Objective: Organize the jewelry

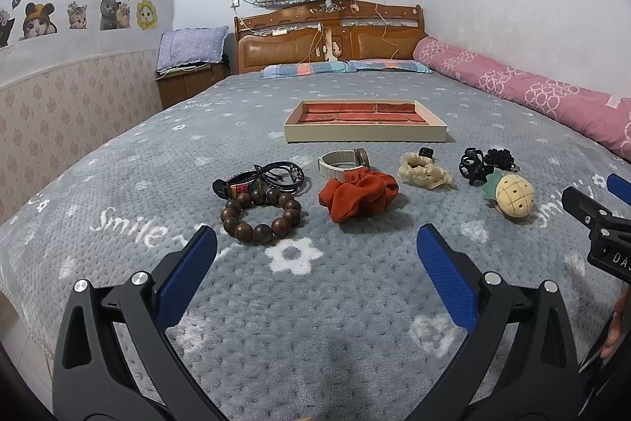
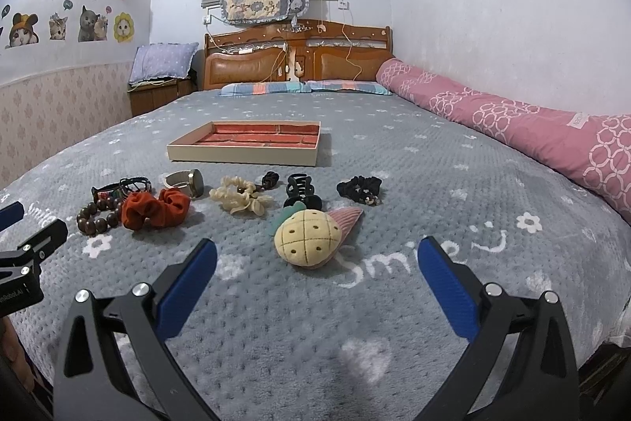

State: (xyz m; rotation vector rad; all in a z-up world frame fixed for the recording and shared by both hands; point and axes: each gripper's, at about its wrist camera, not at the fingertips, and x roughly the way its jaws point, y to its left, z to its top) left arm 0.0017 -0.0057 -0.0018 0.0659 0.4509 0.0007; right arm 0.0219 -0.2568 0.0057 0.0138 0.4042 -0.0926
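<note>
Left wrist view shows our left gripper (image 1: 316, 247) low over the gray blanket (image 1: 299, 322), with its blue fingers (image 1: 185, 283) wide apart and nothing between them. Our right gripper (image 2: 317, 261) is the same: fingers spread, holding nothing.

The jewelry lies in a loose row in front of us. On the left is the brown bead bracelet (image 1: 261, 215), touching a striped band (image 1: 244, 186) and some dark cords (image 1: 282, 173). Next come the orange scrunchie (image 1: 357, 198), the watch (image 1: 345, 164) just behind it, the cream scrunchie (image 1: 424, 173), a black claw clip (image 1: 473, 163), a black scrunchie (image 2: 359, 189) and a pineapple clip (image 2: 307, 242). A small dark thing behind the cream scrunchie may be another hair tie; it is too small for us to be sure.

The tray (image 1: 364, 135) sits past the row, with red compartments inside that look bare. We think the things are spread out so each one can be picked up alone, and the tray is put behind them so we can reach it.

The beads are nearest our left gripper and the pineapple clip nearest our right. There is open blanket around the row and between the row and the tray. The tray's low wall is the edge to lift over. The pink rolled quilt (image 2: 512, 129) runs along the right, well apart.
</note>
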